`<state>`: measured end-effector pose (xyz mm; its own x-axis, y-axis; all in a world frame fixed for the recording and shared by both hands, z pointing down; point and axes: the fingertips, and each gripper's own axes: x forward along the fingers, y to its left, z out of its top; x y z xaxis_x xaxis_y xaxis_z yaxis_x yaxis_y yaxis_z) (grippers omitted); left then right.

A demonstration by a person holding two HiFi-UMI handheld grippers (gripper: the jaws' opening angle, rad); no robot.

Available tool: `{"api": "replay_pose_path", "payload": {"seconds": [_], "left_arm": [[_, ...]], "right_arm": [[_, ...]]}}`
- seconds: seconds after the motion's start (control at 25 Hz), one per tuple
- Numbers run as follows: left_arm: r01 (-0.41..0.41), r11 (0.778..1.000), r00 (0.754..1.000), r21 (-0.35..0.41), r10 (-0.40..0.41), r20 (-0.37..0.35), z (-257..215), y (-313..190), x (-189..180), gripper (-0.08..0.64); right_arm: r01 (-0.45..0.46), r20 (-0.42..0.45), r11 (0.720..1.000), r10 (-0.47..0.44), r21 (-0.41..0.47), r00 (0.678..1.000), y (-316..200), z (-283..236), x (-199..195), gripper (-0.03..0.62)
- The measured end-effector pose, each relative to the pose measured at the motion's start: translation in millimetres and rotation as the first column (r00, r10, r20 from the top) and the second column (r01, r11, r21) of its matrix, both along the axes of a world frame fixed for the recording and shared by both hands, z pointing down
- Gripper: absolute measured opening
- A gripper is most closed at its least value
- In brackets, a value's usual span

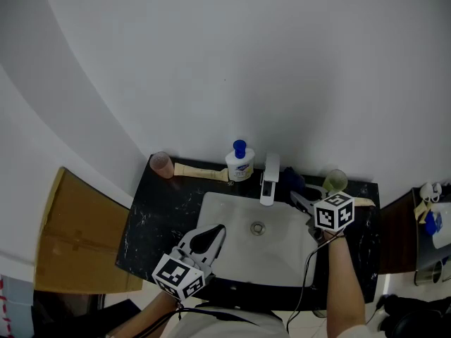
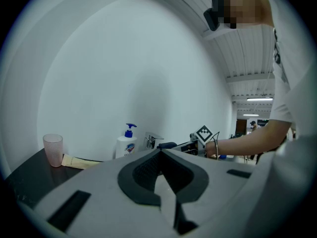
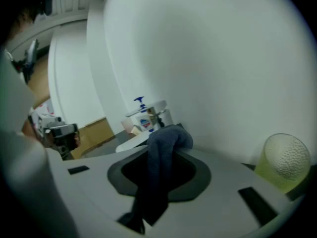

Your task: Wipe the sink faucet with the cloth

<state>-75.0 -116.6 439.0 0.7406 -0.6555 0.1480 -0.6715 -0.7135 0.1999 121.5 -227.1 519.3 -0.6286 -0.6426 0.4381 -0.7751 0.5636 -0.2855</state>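
At your far left a cardboard box (image 1: 77, 238) stands beside the black counter (image 1: 158, 210); on the counter's back edge, from the left, come a pink cup (image 1: 162, 165), a flat beige packet (image 1: 201, 171) lying on its side, and a white soap bottle (image 1: 239, 164) with a blue pump. Your left gripper (image 1: 220, 229) hangs over the front left part of the white sink (image 1: 232, 224), pointing towards the back wall; its own view shows its jaw tips pressed together with nothing between them. The faucet (image 1: 268, 178) stands at the middle of the sink's back rim, just right of the soap bottle, its spout reaching over the basin. Your right gripper (image 1: 296, 197) is at the sink's back right corner, angled towards the faucet; its jaws pinch the dark blue cloth (image 3: 163, 152), which bunches over the tips and trails down between them. The bunched end sits just right of the faucet; whether it touches I cannot tell. A yellow-green cup (image 1: 335, 181) stands behind your right gripper, by the wall.
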Motion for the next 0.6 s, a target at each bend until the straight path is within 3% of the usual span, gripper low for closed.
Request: {"api": "replay_pose_path", "payload": {"seconds": [0.16,0.28,0.44,0.6], "left_arm": [[-0.001,1.0,1.0,-0.002,0.001,0.001,-1,-2,1,0.002],[-0.003,1.0,1.0,0.0,0.003,0.001,-2,-1,3,0.002],[0.0,1.0,1.0,-0.004,0.0,0.009,0,0,2,0.002],[0.002,1.0,1.0,-0.01,-0.002,0.013,2,1,2,0.002]], "right_arm": [[0.219,0.016,0.975,-0.219,0.038,0.976,17,-17,-44,0.092],[0.284,-0.039,0.958,-0.283,0.044,0.958,12,-19,-63,0.092],[0.239,-0.07,0.969,-0.234,0.068,0.97,-13,-19,-56,0.092],[0.033,-0.098,0.995,-0.024,0.092,0.995,-37,-11,-23,0.092]]}}
